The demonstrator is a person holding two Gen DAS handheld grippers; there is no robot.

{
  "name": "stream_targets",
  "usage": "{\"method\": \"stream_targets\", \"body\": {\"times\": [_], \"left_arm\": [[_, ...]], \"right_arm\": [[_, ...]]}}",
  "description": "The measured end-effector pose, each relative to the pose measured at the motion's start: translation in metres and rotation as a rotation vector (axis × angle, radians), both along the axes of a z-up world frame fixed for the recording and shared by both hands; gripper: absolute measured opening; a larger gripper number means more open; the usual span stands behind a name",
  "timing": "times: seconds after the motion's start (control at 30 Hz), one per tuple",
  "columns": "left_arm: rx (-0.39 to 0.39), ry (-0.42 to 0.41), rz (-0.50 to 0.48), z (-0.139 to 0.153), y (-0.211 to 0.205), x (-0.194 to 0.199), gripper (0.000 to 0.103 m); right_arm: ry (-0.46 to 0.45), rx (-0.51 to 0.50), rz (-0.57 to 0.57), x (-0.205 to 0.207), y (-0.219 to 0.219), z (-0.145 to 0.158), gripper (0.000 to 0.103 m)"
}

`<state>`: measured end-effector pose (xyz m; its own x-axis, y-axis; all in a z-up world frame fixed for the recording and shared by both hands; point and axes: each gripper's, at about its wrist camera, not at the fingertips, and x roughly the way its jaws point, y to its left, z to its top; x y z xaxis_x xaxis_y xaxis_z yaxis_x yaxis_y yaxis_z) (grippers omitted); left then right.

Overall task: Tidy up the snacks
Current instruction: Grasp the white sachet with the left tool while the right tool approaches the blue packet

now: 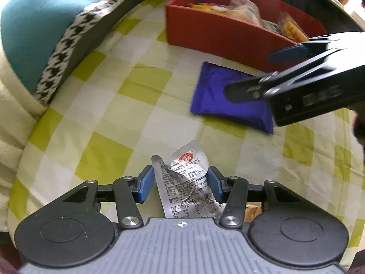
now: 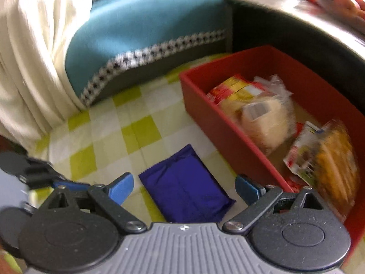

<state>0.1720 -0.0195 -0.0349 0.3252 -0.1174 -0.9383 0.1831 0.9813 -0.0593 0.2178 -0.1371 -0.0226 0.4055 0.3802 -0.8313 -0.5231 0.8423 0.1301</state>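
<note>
Left wrist view: the left gripper point(image 1: 181, 183) points steeply down at a yellow-green and white checked cloth point(image 1: 109, 118). Its blue pads point(image 1: 145, 186) stand narrow on either side of a crumpled silver snack sachet point(image 1: 186, 185) printed with black text and a red round logo. The right-hand pad touches the sachet's edge; the left-hand pad is just beside it, contact not clear. A small gold wrapper point(image 1: 252, 210) shows beside the linkage, mostly hidden. Further off lies a blue-purple foil packet point(image 1: 219, 96) flat on the cloth, near the front wall of a red box point(image 1: 205, 32) holding several packets. The right gripper point(image 1: 248, 73), blurred, comes in from the right above the packet, jaws spread.

Right wrist view: the right gripper point(image 2: 184, 188) has its jaws wide, blue pads point(image 2: 122, 188) apart on either side of the blue-purple foil packet point(image 2: 184, 191), neither pad touching it. The packet lies on the checked cloth point(image 2: 109, 141) just beside the red box point(image 2: 228, 123). Inside the box: a pale bagged pastry point(image 2: 262, 118), a red-and-yellow packet point(image 2: 232, 89), and an orange snack bag point(image 2: 335, 162). Part of the left gripper point(image 2: 34, 173) shows at the left edge. A teal cushion with houndstooth trim point(image 2: 136, 36) lies behind.
</note>
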Motion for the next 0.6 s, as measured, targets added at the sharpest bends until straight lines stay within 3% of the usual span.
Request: {"method": "stream_targets", "body": {"times": [0.23, 0.4, 0.47, 0.53, 0.6], "left_arm": [[-0.069, 0.042, 0.005, -0.005, 0.016, 0.006, 0.059], [-0.109, 0.067, 0.006, -0.008, 0.023, 0.009, 0.06], [-0.119, 0.073, 0.006, -0.008, 0.025, 0.01, 0.059], [-0.119, 0.074, 0.01, -0.008, 0.027, 0.01, 0.06], [-0.125, 0.075, 0.011, -0.008, 0.028, 0.01, 0.06]], "right_arm": [[-0.029, -0.165, 0.244, 0.015, 0.041, -0.011, 0.095], [-0.013, -0.276, 0.423, 0.008, 0.066, -0.026, 0.102], [-0.032, -0.301, 0.44, 0.001, 0.067, -0.031, 0.102], [0.021, -0.252, 0.416, -0.003, 0.06, -0.034, 0.103], [0.018, -0.249, 0.378, -0.009, 0.05, -0.035, 0.099]]}}
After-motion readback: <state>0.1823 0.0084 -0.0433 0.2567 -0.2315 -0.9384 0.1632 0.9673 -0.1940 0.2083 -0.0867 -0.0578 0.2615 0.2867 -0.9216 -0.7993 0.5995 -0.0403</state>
